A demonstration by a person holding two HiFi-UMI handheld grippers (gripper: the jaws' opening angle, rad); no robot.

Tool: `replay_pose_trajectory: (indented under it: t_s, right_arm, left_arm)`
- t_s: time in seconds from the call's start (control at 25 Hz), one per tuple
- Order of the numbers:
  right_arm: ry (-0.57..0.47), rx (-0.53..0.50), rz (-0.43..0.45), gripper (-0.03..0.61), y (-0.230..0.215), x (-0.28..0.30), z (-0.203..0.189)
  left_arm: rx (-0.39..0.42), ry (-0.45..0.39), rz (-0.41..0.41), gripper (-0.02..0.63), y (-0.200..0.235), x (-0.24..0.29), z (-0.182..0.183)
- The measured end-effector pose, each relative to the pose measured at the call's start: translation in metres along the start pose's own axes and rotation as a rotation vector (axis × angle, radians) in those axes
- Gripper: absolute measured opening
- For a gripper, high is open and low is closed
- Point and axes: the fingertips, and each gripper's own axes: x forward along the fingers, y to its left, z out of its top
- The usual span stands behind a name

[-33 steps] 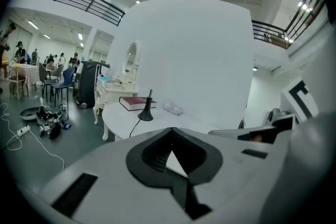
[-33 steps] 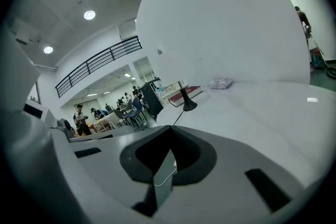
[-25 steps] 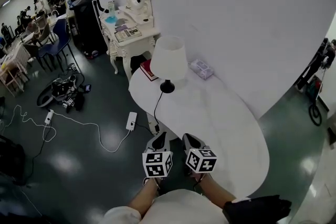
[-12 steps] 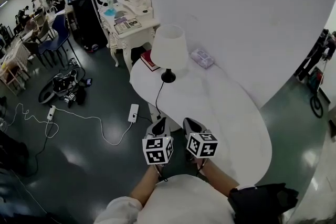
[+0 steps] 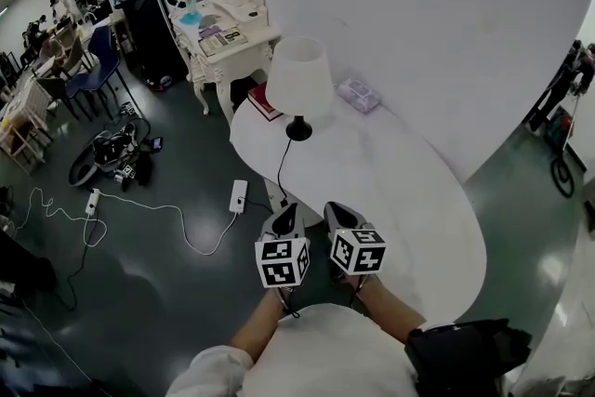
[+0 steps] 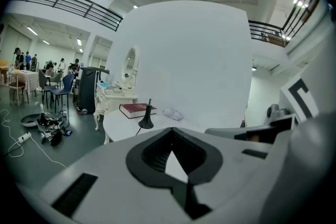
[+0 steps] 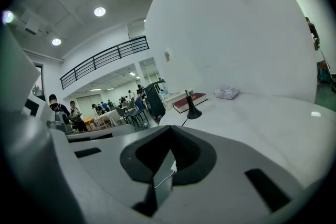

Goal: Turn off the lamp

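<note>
The lamp (image 5: 298, 81) has a white shade on a black stem and a round black base (image 5: 298, 131). It stands at the far end of the white oval table (image 5: 409, 209). Its black cord (image 5: 279, 172) runs off the table's left edge. Both grippers hover side by side at the table's near-left edge, well short of the lamp. The left gripper (image 5: 284, 220) is shut and empty, and so is the right gripper (image 5: 340, 217). In the left gripper view the lamp base (image 6: 146, 123) lies ahead of the left gripper (image 6: 171, 130). In the right gripper view the base (image 7: 193, 113) lies ahead of the right gripper (image 7: 170, 128).
A red book (image 5: 263, 102) and a tissue packet (image 5: 358, 95) lie beside the lamp by the white wall. A white power strip (image 5: 239, 196) with cables lies on the floor left of the table. Behind stands a white dressing table (image 5: 223, 42) with a mirror. People sit far left.
The head view has shifted a little, so the lamp sits slightly higher in the picture. Both grippers stay shut at the table's near edge.
</note>
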Motion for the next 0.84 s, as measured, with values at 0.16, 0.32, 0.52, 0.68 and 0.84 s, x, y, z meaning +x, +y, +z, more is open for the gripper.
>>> replay_pose_trajectory:
  t_s: [0.16,0.32,0.52,0.68,0.84]
  right_arm:
    - [0.012,-0.012,-0.005,-0.002,-0.0012,0.0027,-0.0033]
    - [0.022,-0.021,-0.009,-0.002,-0.0003,0.0024,-0.0035]
    - [0.022,-0.027,-0.011,-0.002,-0.0019,0.0032,-0.0022]
    - [0.027,-0.025,-0.007,-0.002,-0.0016,0.0024,-0.0038]
    - [0.031,-0.025,0.0,-0.002,0.0036,0.0011,-0.0052]
  left_arm:
    - [-0.002,0.002,-0.003,0.009,0.0006,0.0026,-0.0021]
    - [-0.003,0.0,0.003,0.008,0.0028,0.0004,0.0004]
    - [-0.009,0.001,0.012,0.009,0.0048,0.0002,-0.001]
    - [-0.011,0.0,0.016,0.008,0.0052,-0.0005,-0.0018]
    - [-0.01,0.0,0.015,0.009,0.0063,-0.0038,-0.0015]
